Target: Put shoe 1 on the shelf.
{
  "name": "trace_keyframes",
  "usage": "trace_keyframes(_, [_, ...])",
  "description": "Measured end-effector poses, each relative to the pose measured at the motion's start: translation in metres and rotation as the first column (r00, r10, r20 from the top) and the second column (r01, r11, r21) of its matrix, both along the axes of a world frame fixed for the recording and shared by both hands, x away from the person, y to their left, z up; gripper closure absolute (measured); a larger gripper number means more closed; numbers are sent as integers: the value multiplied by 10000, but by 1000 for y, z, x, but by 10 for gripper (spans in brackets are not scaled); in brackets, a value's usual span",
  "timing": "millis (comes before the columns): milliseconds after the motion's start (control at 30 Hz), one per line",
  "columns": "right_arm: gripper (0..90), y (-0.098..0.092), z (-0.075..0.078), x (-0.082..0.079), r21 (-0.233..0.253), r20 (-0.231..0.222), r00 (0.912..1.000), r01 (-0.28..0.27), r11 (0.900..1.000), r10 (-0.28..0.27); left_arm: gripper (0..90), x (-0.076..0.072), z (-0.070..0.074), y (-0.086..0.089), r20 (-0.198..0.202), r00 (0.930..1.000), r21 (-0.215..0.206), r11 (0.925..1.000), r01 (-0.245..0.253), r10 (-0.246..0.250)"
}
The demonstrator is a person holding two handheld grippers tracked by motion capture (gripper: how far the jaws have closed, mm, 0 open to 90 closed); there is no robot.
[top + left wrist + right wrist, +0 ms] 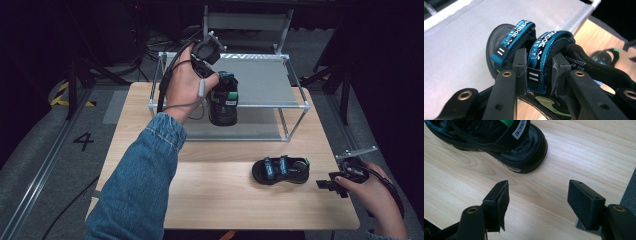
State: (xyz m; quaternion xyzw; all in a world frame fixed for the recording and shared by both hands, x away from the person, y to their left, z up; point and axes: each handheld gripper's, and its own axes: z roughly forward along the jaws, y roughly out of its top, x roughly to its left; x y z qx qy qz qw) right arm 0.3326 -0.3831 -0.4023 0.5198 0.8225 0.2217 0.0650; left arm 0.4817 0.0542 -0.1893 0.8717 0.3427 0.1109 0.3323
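A black sandal with blue straps (223, 102) hangs toe-up in front of the rack's grey shelf (265, 80). My left gripper (220, 82) is shut on it. In the left gripper view the jaws pinch one blue strap (539, 53) of the held sandal (499, 42), and my left gripper (539, 68) sits over the grey shelf (456, 45). Its mate, a second sandal (280, 170), lies on the wooden table (215, 195) at the right. My right gripper (324, 184) stands open just right of it. In the right gripper view the open right gripper (540, 195) faces the second sandal's end (506, 145), a little apart from it.
A metal-framed rack (305, 105) with a lower shelf stands at the table's far side. The other sandal (605, 55) shows past the held one in the left gripper view. The table's right edge (627, 187) lies close to my right gripper.
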Motion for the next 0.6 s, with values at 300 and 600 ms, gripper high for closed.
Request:
trace_keyframes(300, [346, -4, -1, -1, 68, -17, 10000, 34, 10000, -34, 707, 29, -12, 0, -121, 9998, -305, 9994, -182, 178])
trace_keyframes(600, [346, -9, -4, -8, -5, -142, 9996, 261, 9997, -261, 705, 50, -21, -4, -149, 9997, -390, 9991, 164, -170])
